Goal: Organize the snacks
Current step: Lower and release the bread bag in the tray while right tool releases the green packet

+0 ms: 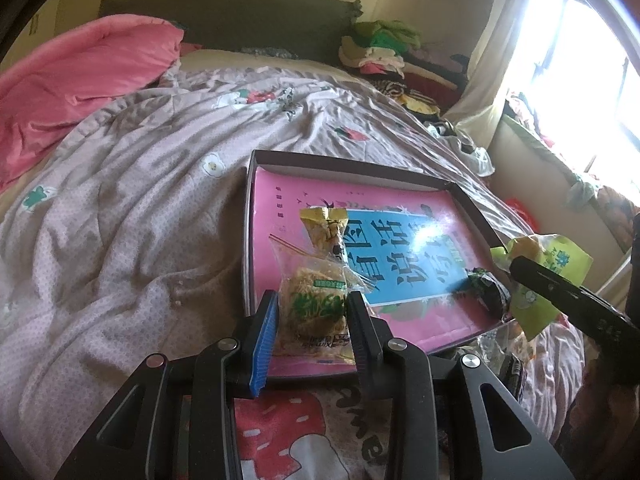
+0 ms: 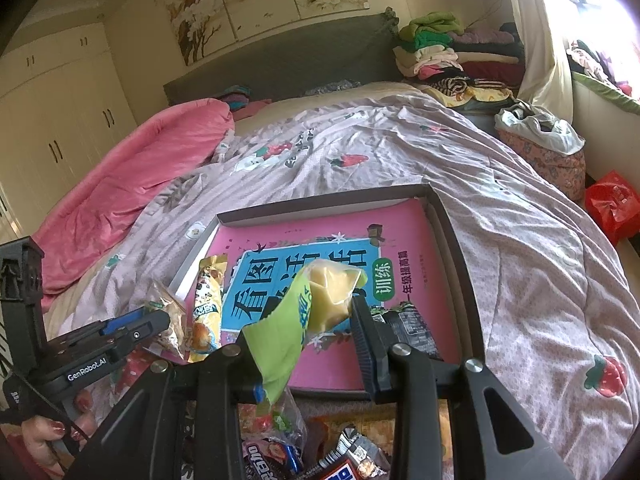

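Note:
My left gripper [image 1: 312, 312] is shut on a clear-wrapped floss cake [image 1: 316, 300] and holds it over the near left edge of the shallow brown box [image 1: 360, 164], which is lined with a pink and blue book cover. A yellow snack packet [image 1: 326, 228] lies in the box just beyond it. A dark packet [image 1: 486, 288] lies at the box's near right corner. My right gripper [image 2: 308, 320] is shut on a green and yellow packet [image 2: 320, 292] above that corner. The right wrist view also shows the left gripper [image 2: 160, 320], the yellow packet [image 2: 208, 308] and the dark packet [image 2: 404, 324].
The box [image 2: 448, 240] rests on a rumpled strawberry-print quilt [image 2: 500, 208]. A pile of loose snack packets [image 2: 280, 452] lies on the bed in front of it. A pink duvet [image 1: 80, 80] is bunched at the far left, and folded clothes [image 2: 432, 52] are stacked by the headboard.

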{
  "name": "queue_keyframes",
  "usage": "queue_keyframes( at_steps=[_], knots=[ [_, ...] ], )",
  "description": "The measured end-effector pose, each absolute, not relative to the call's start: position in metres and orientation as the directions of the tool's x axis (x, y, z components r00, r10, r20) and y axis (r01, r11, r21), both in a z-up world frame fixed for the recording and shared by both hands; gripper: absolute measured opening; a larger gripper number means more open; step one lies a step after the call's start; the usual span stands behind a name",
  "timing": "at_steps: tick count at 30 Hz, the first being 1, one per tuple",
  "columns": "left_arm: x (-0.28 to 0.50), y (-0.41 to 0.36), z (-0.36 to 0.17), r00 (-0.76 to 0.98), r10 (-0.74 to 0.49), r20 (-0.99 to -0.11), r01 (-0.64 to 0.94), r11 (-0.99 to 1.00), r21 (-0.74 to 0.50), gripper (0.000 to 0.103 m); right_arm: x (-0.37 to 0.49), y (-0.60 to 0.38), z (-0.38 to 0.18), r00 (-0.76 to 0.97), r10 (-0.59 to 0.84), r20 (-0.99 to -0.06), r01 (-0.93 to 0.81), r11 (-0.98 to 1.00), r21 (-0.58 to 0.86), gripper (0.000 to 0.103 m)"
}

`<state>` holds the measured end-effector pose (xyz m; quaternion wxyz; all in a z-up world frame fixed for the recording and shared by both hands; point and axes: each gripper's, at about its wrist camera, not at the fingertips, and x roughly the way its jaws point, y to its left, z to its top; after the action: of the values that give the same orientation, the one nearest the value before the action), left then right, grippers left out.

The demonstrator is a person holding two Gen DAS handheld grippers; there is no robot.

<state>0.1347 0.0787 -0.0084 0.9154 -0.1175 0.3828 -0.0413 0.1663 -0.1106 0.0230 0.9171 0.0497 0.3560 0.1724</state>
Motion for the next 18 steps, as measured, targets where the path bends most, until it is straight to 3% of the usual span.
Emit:
queue_keyframes(
  at_steps=[18],
  knots=[
    [0.138, 0.074, -0.020, 0.679, -0.177, -0.713, 0.008, 0.972, -0.233, 0.035, 0.174, -0.102, 0.010, 0.676, 0.316, -0.666, -0.273, 0.946, 0.173, 0.035]
  ],
)
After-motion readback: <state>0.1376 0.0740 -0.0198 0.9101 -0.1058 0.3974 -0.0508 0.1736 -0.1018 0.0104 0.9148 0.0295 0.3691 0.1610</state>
